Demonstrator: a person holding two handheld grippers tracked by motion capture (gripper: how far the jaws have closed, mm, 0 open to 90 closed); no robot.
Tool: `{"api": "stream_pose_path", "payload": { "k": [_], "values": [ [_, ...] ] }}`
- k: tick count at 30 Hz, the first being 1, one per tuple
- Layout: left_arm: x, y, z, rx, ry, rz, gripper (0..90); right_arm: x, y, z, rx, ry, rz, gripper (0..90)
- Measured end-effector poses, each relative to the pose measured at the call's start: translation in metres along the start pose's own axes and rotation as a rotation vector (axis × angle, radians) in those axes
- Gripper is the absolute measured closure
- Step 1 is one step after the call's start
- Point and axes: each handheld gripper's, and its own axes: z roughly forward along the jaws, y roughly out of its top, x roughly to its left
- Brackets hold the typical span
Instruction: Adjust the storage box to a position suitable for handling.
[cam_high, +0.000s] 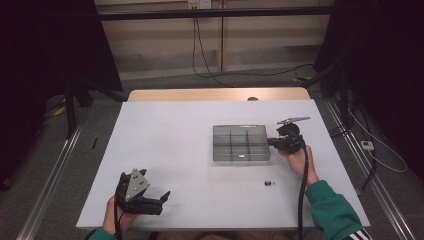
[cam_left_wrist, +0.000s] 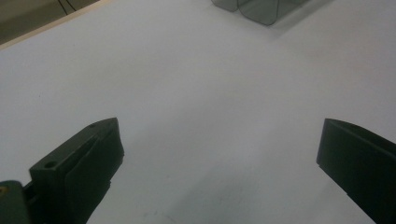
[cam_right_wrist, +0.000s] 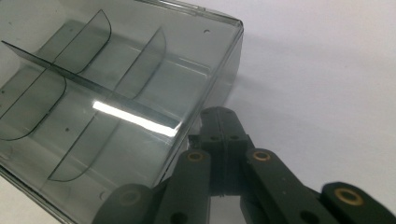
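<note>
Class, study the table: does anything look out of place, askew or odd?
One small dark object lies loose on the table, outside the compartment box. The box sits square and looks undamaged; the shut right gripper is against its side wall.

We are in what looks like a lab or recording room set up for tests. Our white worktop (cam_high: 175, 150) stands on grey carpet (cam_high: 165, 80), flanked by metal floor rails (cam_high: 55, 165). Black curtains (cam_high: 45, 45) hang at both sides, a dark crossbar (cam_high: 215, 14) spans overhead, and cables (cam_high: 200, 50) run down from a wall socket (cam_high: 199, 4).
</note>
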Motion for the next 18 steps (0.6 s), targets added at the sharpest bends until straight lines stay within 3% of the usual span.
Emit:
{"api": "stream_pose_path", "payload": {
  "k": [18],
  "values": [
    [0.000, 0.000, 0.000, 0.004, -0.002, 0.008, 0.1, 0.019, 0.003, 0.007, -0.016, 0.017, -0.011, 90.0]
  ]
}}
